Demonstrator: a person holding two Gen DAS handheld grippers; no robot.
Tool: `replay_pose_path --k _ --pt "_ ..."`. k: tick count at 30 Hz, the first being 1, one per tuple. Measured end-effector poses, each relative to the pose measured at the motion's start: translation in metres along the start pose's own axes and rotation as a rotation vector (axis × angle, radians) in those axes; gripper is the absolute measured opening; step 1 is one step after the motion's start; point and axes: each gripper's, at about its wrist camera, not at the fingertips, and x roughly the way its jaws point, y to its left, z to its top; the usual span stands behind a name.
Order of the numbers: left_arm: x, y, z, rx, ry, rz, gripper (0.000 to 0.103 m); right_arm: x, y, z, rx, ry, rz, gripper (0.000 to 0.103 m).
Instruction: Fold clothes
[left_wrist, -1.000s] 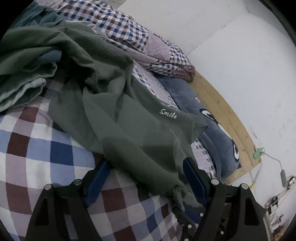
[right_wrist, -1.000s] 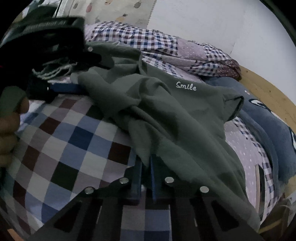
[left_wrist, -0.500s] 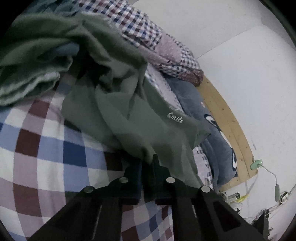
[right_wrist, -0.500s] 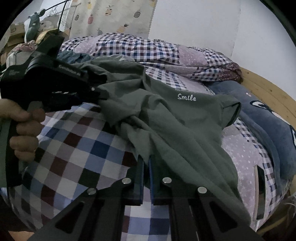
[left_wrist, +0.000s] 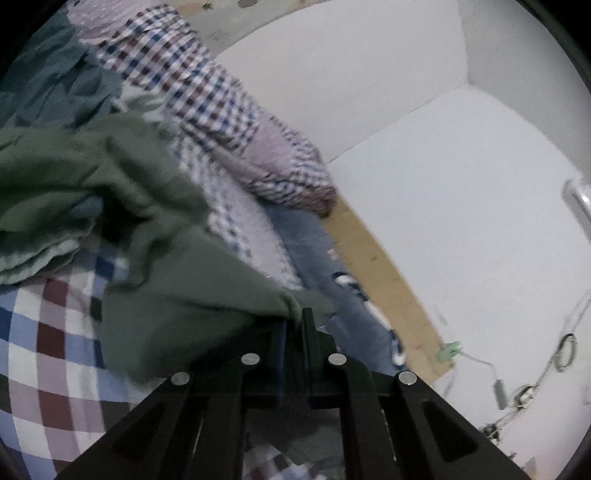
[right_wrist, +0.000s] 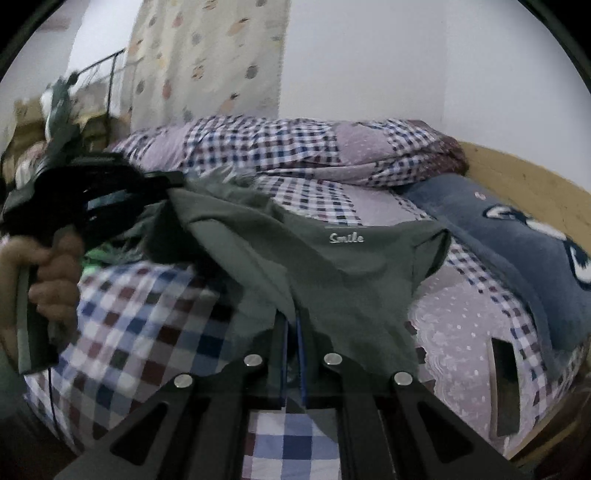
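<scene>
Fabric of a green shirt (right_wrist: 332, 273) is pinched in both grippers. In the right wrist view, the right gripper (right_wrist: 291, 321) is nearest, low in the middle, and its two blue-lined fingers (right_wrist: 283, 350) are pressed together on an edge of the shirt. The cloth goes up and away from the fingers and spreads to the right, where a small white word "Smile" (right_wrist: 346, 237) is on it. Under the shirt lies a checked blanket (right_wrist: 147, 332) with blue, dark red and white squares.

At the left of this view, the left gripper (right_wrist: 173, 184) is seen from the side, held by a hand (right_wrist: 51, 273) on its handle. Its tip meets another part of the same shirt, so the shirt hangs stretched between the two grippers above the blanket.

In the left wrist view, the left gripper (left_wrist: 293, 325) is also closed, with green cloth caught between the fingers (left_wrist: 308, 332). The picture is blurred, so the exact edge cannot be told. Left of it lies a heap of green clothes (left_wrist: 48, 206).

Farther on the bed there is a rolled quilt (right_wrist: 314, 151) with small checks and purple dotted patches. To the right lies a blue pillow (right_wrist: 517, 243) with a white pattern, beside a wooden bed frame (right_wrist: 535, 177). Behind everything stand a white wall (right_wrist: 406, 59) and a curtain (right_wrist: 210, 55) with spots.
</scene>
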Motion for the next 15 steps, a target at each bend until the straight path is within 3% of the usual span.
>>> replay_pose_path --k 3,6,7,9,10,11,12,13,15 --pt "-0.007 -0.008 0.006 0.010 -0.029 -0.049 0.006 0.004 -0.015 0.001 0.076 0.017 0.009 0.003" --pt "-0.004 -0.004 0.009 0.016 -0.018 -0.008 0.007 0.020 -0.036 -0.006 0.170 0.082 -0.032 0.005" --pt "-0.001 0.000 0.009 0.004 -0.011 0.005 0.013 0.026 -0.041 -0.009 0.189 0.111 -0.069 0.005" --pt "0.003 0.012 0.009 -0.033 0.008 0.022 0.042 0.030 -0.048 -0.013 0.216 0.142 -0.122 0.008" --pt "0.006 0.016 0.008 -0.043 0.016 0.022 0.066 0.028 -0.048 -0.012 0.216 0.136 -0.125 0.008" --pt "0.008 0.019 0.007 -0.048 0.019 0.032 0.077 0.025 -0.045 -0.009 0.209 0.118 -0.115 0.009" --pt "0.010 0.021 0.006 -0.051 0.024 0.043 0.078 0.022 -0.038 -0.008 0.178 0.102 -0.100 0.015" --pt "0.013 0.023 0.005 -0.051 0.034 0.056 0.078 0.020 -0.026 -0.009 0.129 0.087 -0.082 0.036" --pt "0.019 0.026 0.002 -0.059 0.059 0.083 0.080 0.015 -0.003 -0.010 0.031 0.058 -0.045 0.057"
